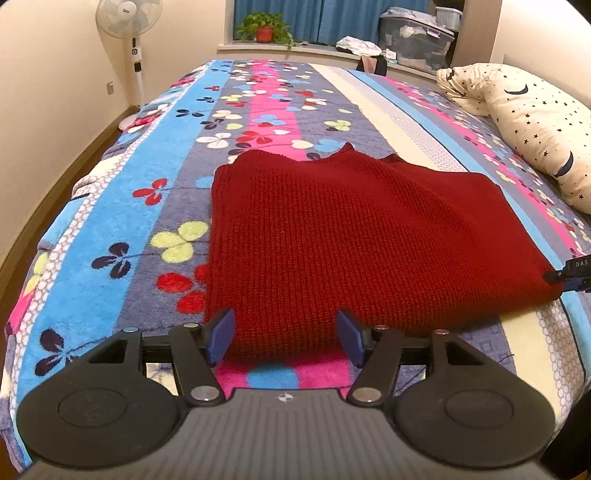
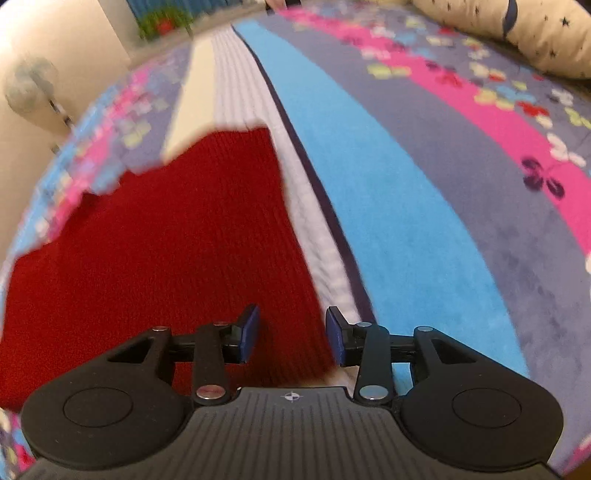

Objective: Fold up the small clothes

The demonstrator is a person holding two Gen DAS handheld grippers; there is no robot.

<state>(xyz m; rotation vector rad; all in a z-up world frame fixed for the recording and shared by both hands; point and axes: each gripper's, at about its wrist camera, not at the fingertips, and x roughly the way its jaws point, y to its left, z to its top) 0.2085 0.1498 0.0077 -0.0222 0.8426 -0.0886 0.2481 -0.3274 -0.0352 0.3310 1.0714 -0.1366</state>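
Sweater (image 1: 351,236), dark red and knitted, lies folded flat on a bed blanket (image 1: 122,206) striped in blue, pink, grey and cream with a clover print. Its neckline points toward the far end of the bed, and its near hem reaches the left gripper (image 1: 286,334), whose blue pads (image 1: 221,336) stand wide apart on either side of that hem without pinching it. The cloth bulges slightly between the open jaws, just above a pink and blue patch of blanket.

At the sweater's right edge, the left wrist view catches the dark tip of the right gripper (image 1: 569,277) touching or nearly touching the knit at its near right corner. The right wrist view, blurred, shows that right gripper (image 2: 291,338) with its jaws also apart, one pad over the red knit (image 2: 147,277) and the other over the pale cream stripe (image 2: 321,258) beside it, so the sweater's side edge runs between the two fingers. Whether the pads touch the fabric cannot be told from this view.

Beyond the sweater, a cream pillow (image 1: 535,122) printed with stars and moons rests along the bed's right side. A white standing fan (image 1: 129,22) stands by the left wall, a potted plant (image 1: 264,29) sits on the sill before blue curtains (image 1: 332,18), and a clear storage bin (image 1: 413,38) is stacked at the far right.
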